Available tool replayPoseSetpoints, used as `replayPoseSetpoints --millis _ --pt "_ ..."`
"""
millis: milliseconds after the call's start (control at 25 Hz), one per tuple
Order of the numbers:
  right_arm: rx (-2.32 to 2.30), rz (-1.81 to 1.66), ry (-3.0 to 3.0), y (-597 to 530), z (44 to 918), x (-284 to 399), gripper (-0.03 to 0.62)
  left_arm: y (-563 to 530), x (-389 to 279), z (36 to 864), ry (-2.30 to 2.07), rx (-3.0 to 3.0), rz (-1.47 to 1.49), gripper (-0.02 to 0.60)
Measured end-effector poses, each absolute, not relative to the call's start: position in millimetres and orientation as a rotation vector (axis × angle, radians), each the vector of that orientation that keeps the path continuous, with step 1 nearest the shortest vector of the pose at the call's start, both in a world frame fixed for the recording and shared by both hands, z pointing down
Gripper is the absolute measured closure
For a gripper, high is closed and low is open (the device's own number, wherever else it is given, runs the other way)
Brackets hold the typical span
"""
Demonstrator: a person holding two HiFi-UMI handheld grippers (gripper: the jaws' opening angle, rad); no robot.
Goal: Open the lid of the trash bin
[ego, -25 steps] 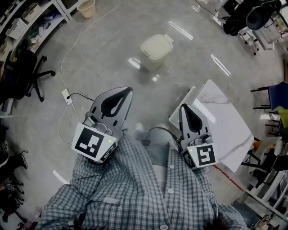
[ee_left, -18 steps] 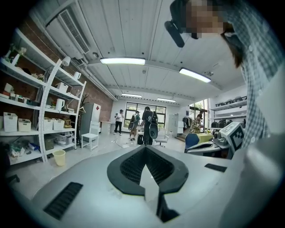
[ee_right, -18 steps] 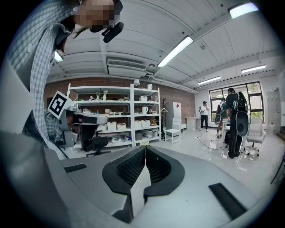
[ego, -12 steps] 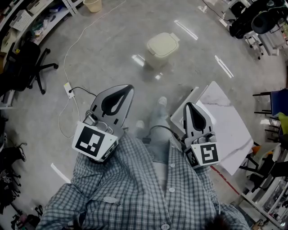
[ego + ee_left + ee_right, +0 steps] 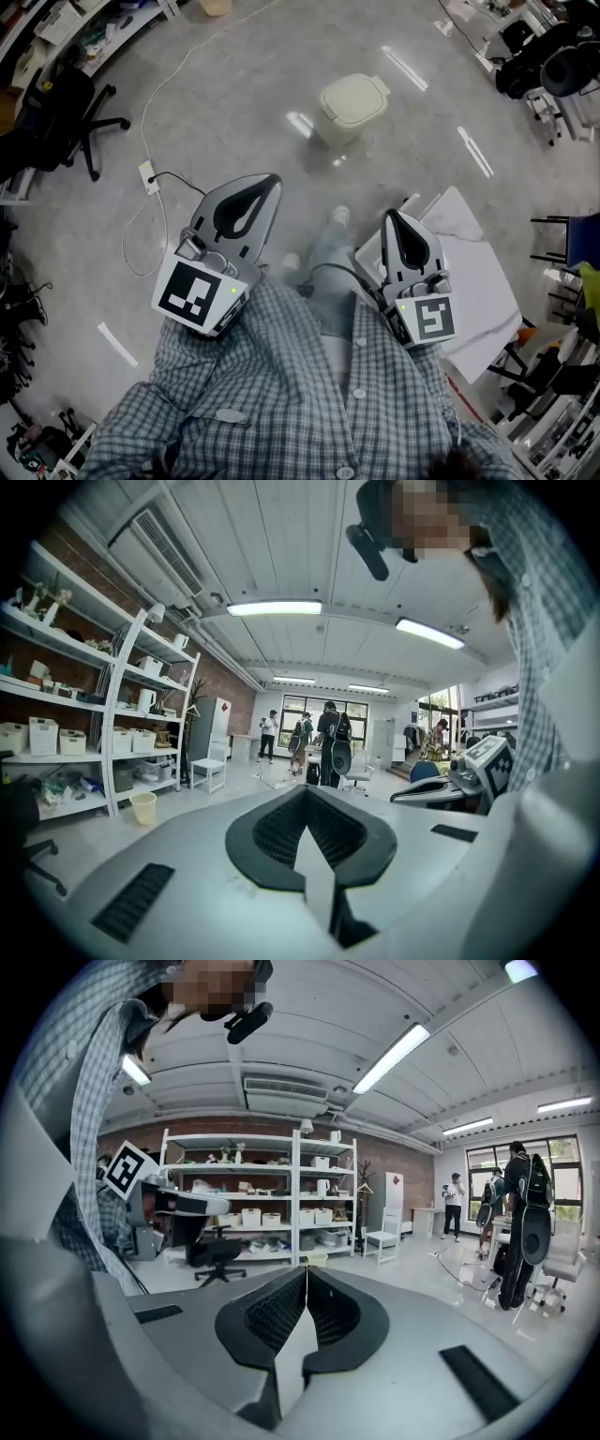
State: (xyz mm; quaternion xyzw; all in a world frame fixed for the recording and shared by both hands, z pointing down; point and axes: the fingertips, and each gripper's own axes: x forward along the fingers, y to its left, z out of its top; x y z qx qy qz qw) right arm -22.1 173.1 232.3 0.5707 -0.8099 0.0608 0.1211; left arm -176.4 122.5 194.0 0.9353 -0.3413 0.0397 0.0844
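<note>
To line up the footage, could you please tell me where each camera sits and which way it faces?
Head view: on the person's head, looking steeply down at the floor and the closed trash bin ahead; left tongs, right tongs and checked shirt show.
Left gripper view: on the left tongs, looking along them, shut, toward the windows; checked shirt at right.
Right gripper view: on the right tongs, shut, facing the shelving; checked shirt at left.
Shared: both gripper views show the white chair.

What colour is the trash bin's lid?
Trash bin lid: cream, shown best in the head view.
</note>
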Motion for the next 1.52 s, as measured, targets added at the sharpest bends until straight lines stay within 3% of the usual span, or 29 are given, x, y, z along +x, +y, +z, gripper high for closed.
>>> replayPoseSetpoints --millis 400,1520 --pt "1.602 0.171 -2.403 123.3 229.3 0.6 0.572 80.5 -158.8 196.0 -1.086 2.731 0.126 0.577" --pt "1.585 0.244 -2.424 3.7 253.3 166.6 0.572 -26.5 -0.1 197.4 -1.119 2.692 0.241 0.577"
